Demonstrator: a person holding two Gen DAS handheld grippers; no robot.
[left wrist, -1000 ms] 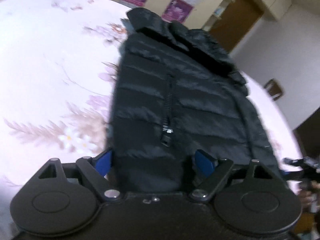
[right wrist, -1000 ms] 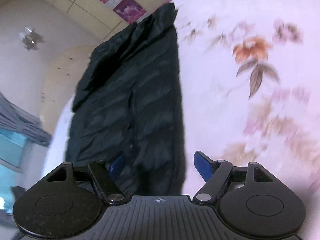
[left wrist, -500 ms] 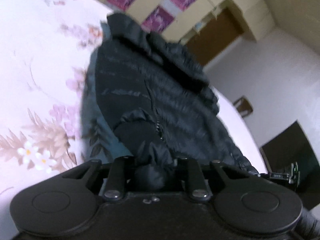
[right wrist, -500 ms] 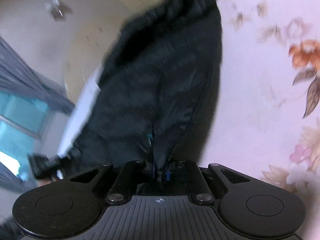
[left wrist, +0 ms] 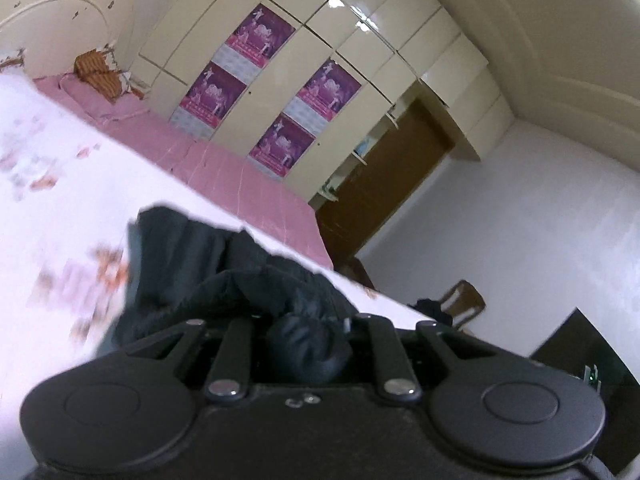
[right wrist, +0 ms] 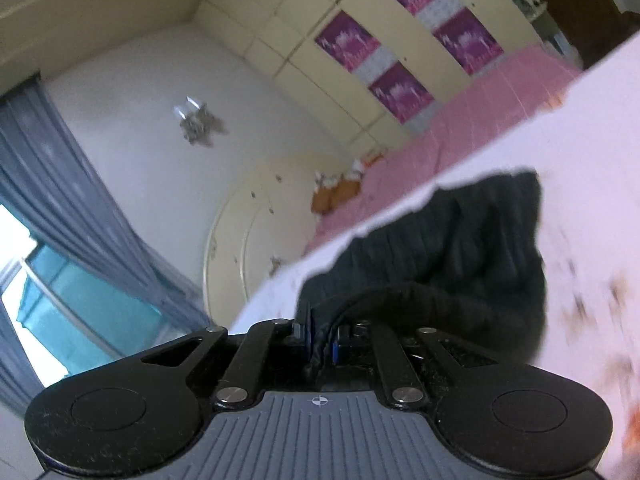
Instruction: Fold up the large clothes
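We have the black puffer jacket [left wrist: 240, 280] on the bed [left wrist: 60, 184] pinched in both tongs [left wrist: 306, 346] [right wrist: 322, 346], its fold only begun.

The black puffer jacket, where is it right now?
The black jacket lies on the floral bedspread, its near edge bunched in the left gripper and pinched by the right gripper.

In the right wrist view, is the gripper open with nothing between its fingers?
No: the right gripper is closed, its blue pads pinching a fold of the black jacket.
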